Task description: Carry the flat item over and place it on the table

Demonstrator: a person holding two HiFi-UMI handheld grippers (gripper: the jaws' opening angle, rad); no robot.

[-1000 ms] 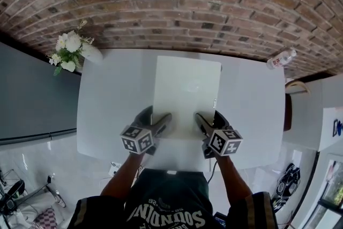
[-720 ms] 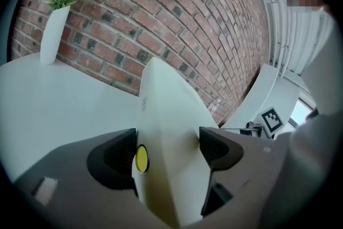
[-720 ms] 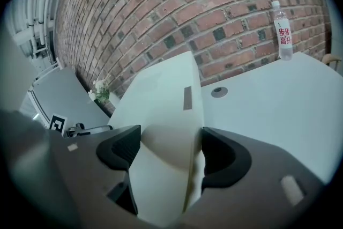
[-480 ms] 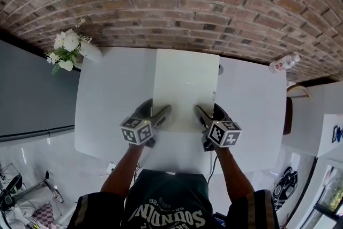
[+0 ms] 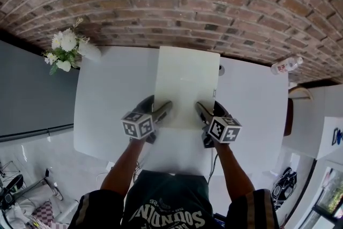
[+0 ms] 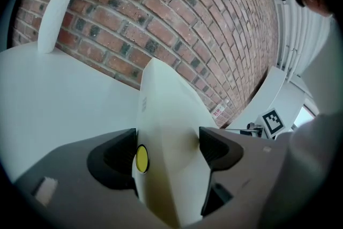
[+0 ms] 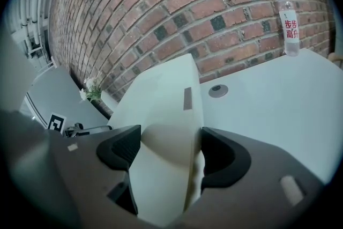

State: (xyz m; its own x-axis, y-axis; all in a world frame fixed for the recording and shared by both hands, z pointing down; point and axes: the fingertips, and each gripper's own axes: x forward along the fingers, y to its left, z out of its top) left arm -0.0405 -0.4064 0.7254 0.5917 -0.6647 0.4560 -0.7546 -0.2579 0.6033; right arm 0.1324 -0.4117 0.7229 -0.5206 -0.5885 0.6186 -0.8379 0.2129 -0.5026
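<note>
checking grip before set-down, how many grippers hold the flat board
2. The left gripper clamps the flat board at its near-left edge, the right gripper at its near-right edge. None hidden.

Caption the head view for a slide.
Left hand-held gripper and right one grip a board over the table.

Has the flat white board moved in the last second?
Yes. In the head view the flat white board has gone toward the brick wall: its far edge now reaches the table's far edge.

Left hand-held gripper (image 5: 156, 108), right hand-held gripper (image 5: 209, 110), both clamped
</note>
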